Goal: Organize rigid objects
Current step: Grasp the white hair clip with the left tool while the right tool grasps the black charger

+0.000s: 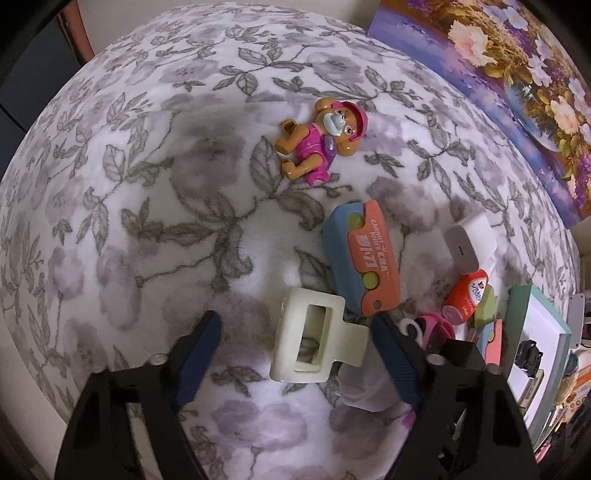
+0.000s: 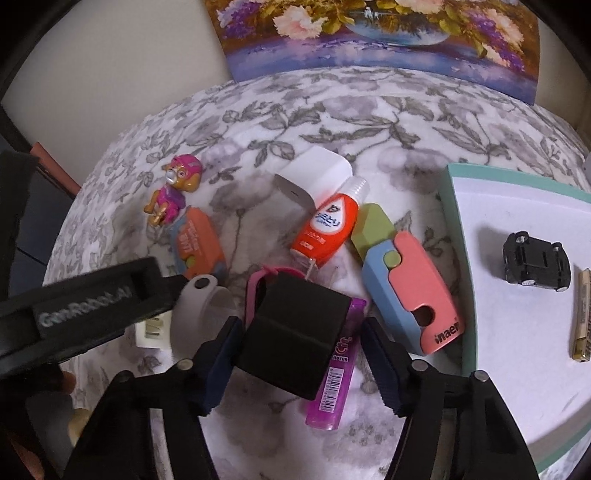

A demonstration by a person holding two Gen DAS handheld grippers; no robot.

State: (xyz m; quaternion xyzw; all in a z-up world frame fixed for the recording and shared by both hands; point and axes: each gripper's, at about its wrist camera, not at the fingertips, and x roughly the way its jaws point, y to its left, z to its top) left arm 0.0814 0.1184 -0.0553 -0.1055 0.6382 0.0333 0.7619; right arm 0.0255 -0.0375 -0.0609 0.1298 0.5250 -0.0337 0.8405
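My left wrist camera looks steeply down along its fingers, close over the floral cloth (image 1: 155, 229), my right wrist camera likewise, tilted further toward the painting (image 2: 369, 33) ahead, both views sharing the toy dog (image 1: 321, 140), white charger (image 2: 314, 177), orange bottle (image 2: 328, 225).

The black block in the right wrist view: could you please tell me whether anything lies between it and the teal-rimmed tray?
Yes. The purple case lies against the black block on that side, and the pink-and-blue toy lies on the cloth between it and the teal-rimmed tray. Lifting over them looks safest.
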